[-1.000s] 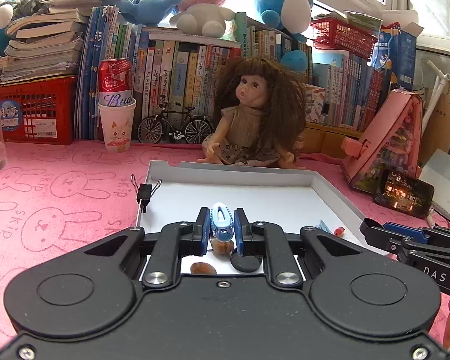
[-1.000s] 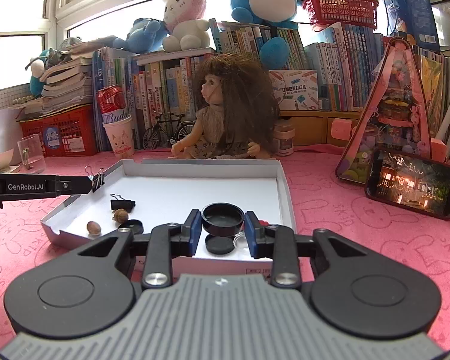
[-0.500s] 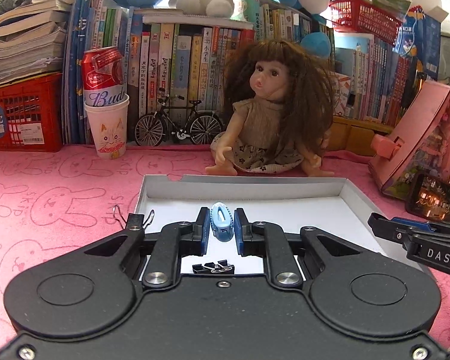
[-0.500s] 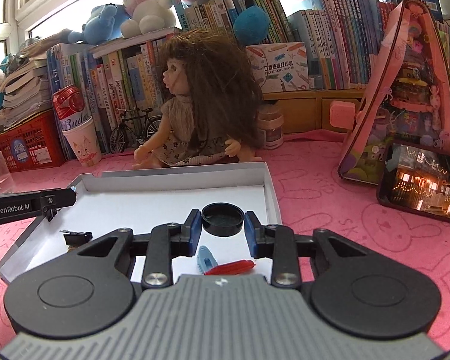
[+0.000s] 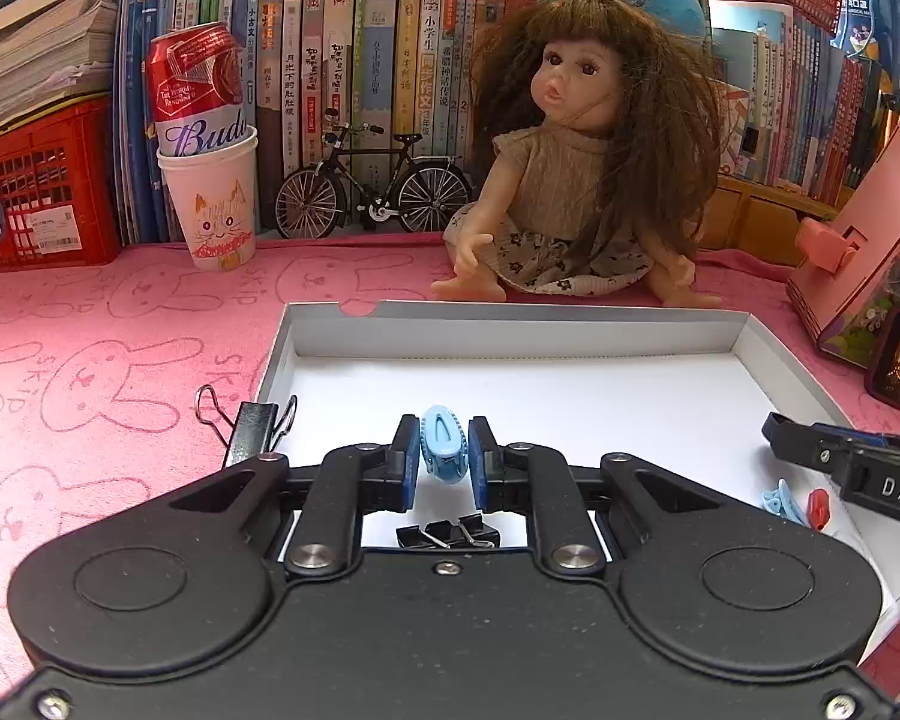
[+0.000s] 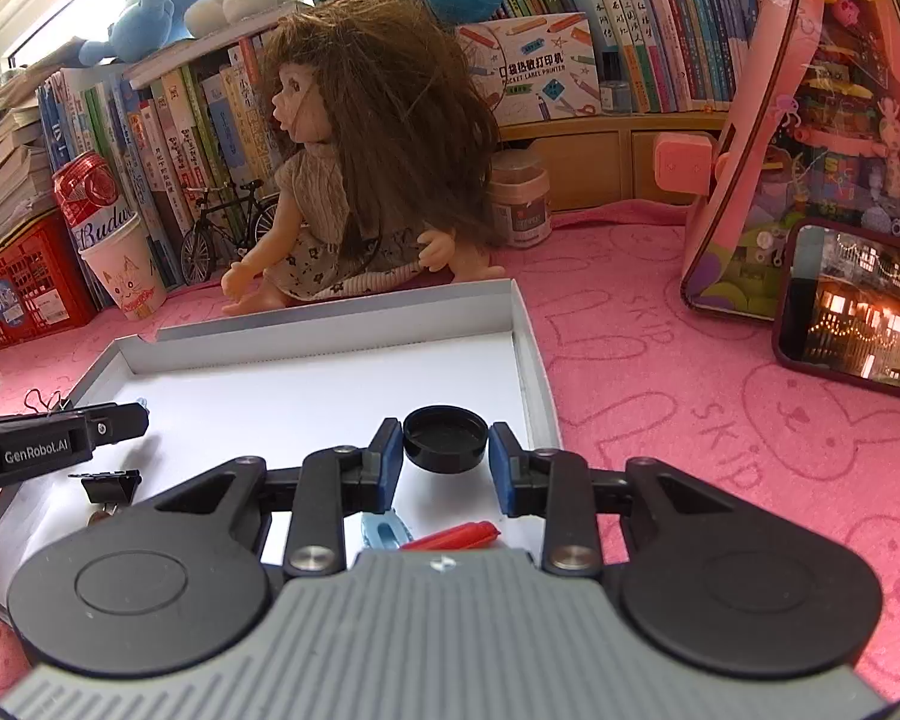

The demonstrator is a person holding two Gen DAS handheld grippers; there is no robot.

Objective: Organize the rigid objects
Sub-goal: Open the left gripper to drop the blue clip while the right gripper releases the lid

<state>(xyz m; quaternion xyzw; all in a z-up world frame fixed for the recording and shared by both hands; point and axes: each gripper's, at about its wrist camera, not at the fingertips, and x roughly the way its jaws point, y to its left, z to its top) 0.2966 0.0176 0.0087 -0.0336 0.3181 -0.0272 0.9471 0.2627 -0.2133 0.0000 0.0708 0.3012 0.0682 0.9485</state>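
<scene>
The left hand-held gripper (image 5: 444, 461) is clamped on a light blue clip (image 5: 444, 444); binder clips (image 5: 448, 535) under it are half hidden. The right hand-held gripper (image 6: 445, 461) pinches a black cap (image 6: 445, 437), perhaps a lid. Both now hang further over the white tray (image 6: 306, 396) than before.

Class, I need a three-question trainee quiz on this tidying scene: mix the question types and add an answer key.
1. True or false: the left gripper grips a blue hair clip.
2. What does the right gripper hold? A) black round lid B) red can C) binder clip
3. Fill in: the doll sits just behind the white ____.

Key: 1 true; 2 A, the black round lid; 3 tray.
</scene>
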